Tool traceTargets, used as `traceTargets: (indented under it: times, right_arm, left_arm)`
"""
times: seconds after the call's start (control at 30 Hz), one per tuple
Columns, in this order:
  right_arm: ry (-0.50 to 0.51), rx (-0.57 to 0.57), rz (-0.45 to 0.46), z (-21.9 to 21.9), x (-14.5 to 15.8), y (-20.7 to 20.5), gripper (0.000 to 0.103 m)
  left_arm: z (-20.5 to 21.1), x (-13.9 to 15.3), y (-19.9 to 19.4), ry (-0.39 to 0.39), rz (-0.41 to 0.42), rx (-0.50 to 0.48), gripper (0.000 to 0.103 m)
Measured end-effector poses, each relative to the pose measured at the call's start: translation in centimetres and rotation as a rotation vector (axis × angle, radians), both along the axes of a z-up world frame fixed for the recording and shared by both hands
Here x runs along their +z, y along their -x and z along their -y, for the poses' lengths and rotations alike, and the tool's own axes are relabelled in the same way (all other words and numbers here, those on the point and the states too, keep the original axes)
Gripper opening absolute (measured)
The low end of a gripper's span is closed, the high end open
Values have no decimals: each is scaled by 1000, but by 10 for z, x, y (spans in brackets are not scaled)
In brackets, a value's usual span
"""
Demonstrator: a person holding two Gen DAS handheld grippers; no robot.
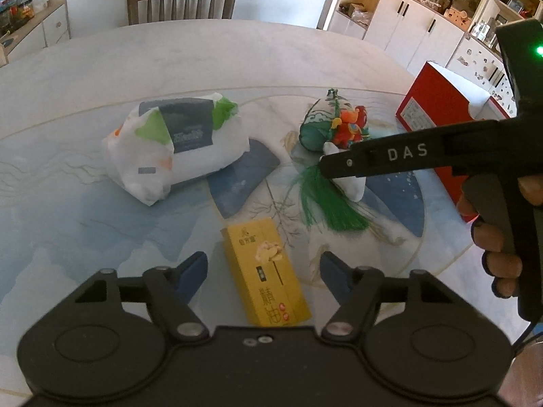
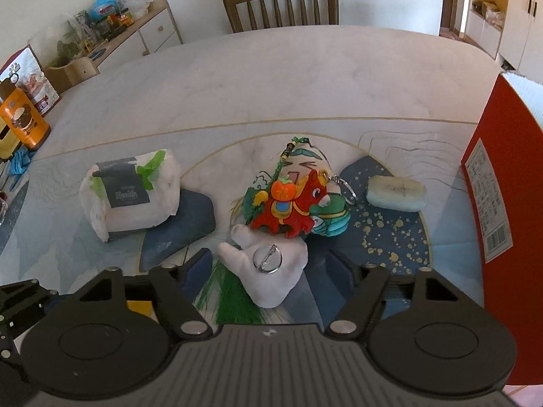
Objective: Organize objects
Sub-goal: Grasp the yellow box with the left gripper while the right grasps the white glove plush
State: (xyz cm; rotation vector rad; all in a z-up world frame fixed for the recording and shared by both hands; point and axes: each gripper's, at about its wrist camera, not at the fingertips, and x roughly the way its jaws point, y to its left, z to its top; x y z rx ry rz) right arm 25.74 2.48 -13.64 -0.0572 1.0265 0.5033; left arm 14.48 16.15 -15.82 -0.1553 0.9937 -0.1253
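A yellow box [image 1: 268, 271] lies on the patterned table between the wide-apart blue fingers of my left gripper [image 1: 263, 268], which is open. My right gripper [image 2: 271, 264] is open too, its fingers either side of a white plush hand [image 2: 268, 271] that carries a clear pin badge. Behind it lie a red horse charm [image 2: 292, 207] on a printed pouch [image 2: 305, 166] and a green tassel [image 2: 234, 302]. In the left wrist view the right gripper's black body [image 1: 407, 156] reaches in above the pouch [image 1: 319, 122] and tassel [image 1: 325, 203].
A white wrapped tissue pack [image 1: 176, 146] [image 2: 132, 193] lies at the left. A red box [image 1: 451, 118] [image 2: 502, 203] stands at the right, with a small white bar [image 2: 395, 193] next to it. A wooden chair [image 2: 281, 3] stands behind the table.
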Motion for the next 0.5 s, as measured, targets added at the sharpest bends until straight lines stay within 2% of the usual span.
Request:
traceTargets:
  times: [0.07,0.27,0.43,0.5]
  right_arm:
    - [-1,-4,-5,1,-1,-1,65]
    - [-12,-4,-16,0,-1,-1,54]
    - [-16,-16,-21,4,1,-1,38]
    - [-12,-16,-20,5,1,0,35]
  left_arm:
    - [-1,0,0,5,0,0,59]
    - [-1,-2,0,21,-17,-2,39]
    - [-3,-1,1,29,-19,7,35]
    - [-3,-1,1,39,-24,13,33]
